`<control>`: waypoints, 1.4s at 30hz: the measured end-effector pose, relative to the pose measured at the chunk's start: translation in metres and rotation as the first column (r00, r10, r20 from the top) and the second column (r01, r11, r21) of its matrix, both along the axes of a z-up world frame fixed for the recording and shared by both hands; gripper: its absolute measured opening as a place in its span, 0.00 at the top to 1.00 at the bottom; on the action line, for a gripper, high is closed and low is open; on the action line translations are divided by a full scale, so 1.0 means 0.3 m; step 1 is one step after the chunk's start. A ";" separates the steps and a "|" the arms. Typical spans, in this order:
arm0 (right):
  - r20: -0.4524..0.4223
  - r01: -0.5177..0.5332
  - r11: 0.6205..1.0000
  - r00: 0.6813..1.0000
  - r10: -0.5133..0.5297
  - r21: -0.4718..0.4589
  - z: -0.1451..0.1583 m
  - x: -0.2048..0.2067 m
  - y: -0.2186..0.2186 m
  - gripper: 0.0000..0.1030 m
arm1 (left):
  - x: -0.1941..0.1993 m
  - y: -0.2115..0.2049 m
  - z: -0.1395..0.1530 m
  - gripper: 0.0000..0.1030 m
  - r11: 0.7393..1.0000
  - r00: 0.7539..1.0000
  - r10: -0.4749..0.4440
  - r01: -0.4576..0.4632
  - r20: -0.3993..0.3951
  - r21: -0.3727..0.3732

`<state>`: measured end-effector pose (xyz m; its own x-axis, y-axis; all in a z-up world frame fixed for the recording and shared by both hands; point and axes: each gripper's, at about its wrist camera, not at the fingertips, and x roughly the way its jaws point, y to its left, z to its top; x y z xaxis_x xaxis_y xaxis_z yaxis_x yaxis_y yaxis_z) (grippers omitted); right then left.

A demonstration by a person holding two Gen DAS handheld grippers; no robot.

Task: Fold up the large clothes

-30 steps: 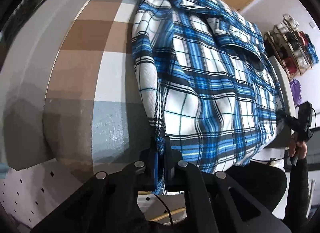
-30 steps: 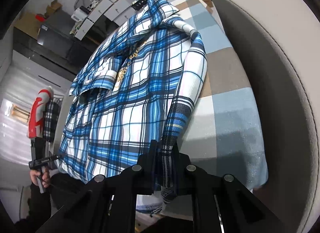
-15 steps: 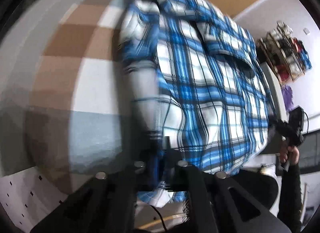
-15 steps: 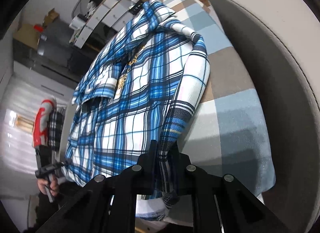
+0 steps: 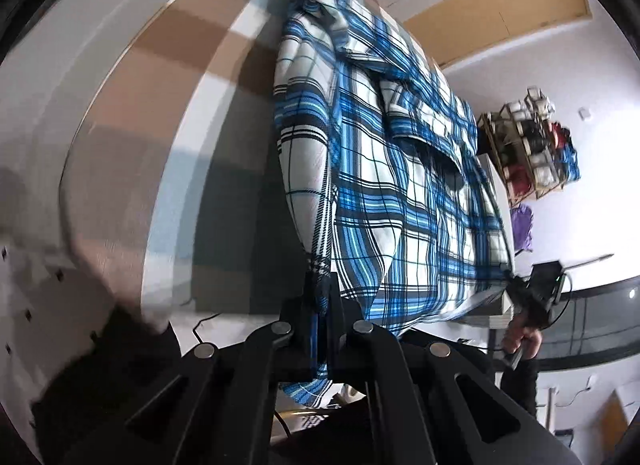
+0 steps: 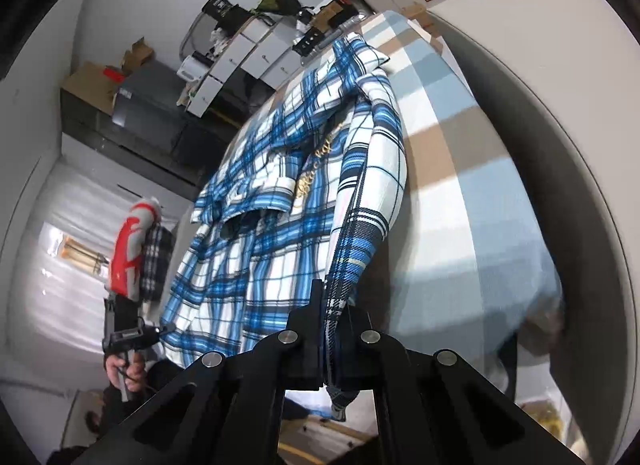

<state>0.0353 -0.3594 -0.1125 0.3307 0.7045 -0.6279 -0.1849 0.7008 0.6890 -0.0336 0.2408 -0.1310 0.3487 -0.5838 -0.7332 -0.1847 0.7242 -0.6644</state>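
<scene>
So the plaid shirt (image 5: 400, 169) is laid out lengthwise on the checked blanket (image 5: 192, 65) that covers the bed or couch thing, collar at the far end, bottom hem hanging toward the person. Both tools are already on it. The left gripper (image 5: 322, 305) is pressed together on the hem corner at one side, and the right gripper (image 6: 334, 317) is pinched onto the opposite corner, fabric clearly sandwiched between the black fingers on both, with a little tail of cloth poking out underneath.

My read on how this thing handles: it's a light, floppy flannel-type weave, zero stiffness. You can see the edges near each grip pulling up into a ridge while the middle sags flat, so wherever you lift, the rest just drapes and drags. Not slippery I'd guess, a brushed cloth like that should sit fine in rubbery pads, and it'll probably cling a bit to the blanket underneath, which could bunch the blanket up if it's dragged rather than lifted.

Corners of the hem look like the right place to hold, honestly. Two points spread wide keep the edge taut so it can be carried up toward the collar as one straight line. Grab nearer the middle and the sides would flop in. Only worry is the chest pocket flap (image 5: 424, 133) and collar (image 6: 356, 61) rumpling under the fold
</scene>
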 end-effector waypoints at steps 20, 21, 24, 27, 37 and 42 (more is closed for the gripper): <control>-0.025 0.209 0.951 0.978 -0.209 0.228 0.319 0.581 0.033 0.97 | 0.655 0.083 0.377 1.00 0.961 0.964 0.222 -0.191 0.147 -0.199; -0.057 0.234 0.948 0.972 -0.227 0.213 0.308 0.657 0.043 0.97 | 0.711 0.099 0.370 1.00 0.962 0.962 0.236 -0.210 0.140 -0.177; -0.126 0.289 0.944 0.954 -0.270 0.161 0.255 0.813 0.051 0.97 | 0.840 0.157 0.272 1.00 0.940 0.947 0.319 -0.310 0.040 -0.145; -0.177 0.296 0.951 0.944 -0.278 0.085 0.181 0.946 0.072 0.97 | 0.926 0.224 0.144 1.00 0.922 0.926 0.372 -0.377 -0.065 -0.084; -0.445 0.341 0.936 0.854 -0.269 0.089 -0.099 1.135 0.077 0.96 | 0.949 0.247 0.036 1.00 0.923 0.917 0.351 -0.373 -0.188 -0.094; -0.394 0.384 0.901 0.874 -0.284 0.201 -0.051 1.133 0.023 0.96 | 0.938 0.290 0.121 0.89 0.915 0.908 0.385 -0.399 -0.168 -0.059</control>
<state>0.3752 -0.3526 -0.1279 0.3723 0.7464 -0.5517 0.3124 0.4590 0.8317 0.2477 0.3277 -0.0948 0.4532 -0.4882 -0.7458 -0.5434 0.5120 -0.6653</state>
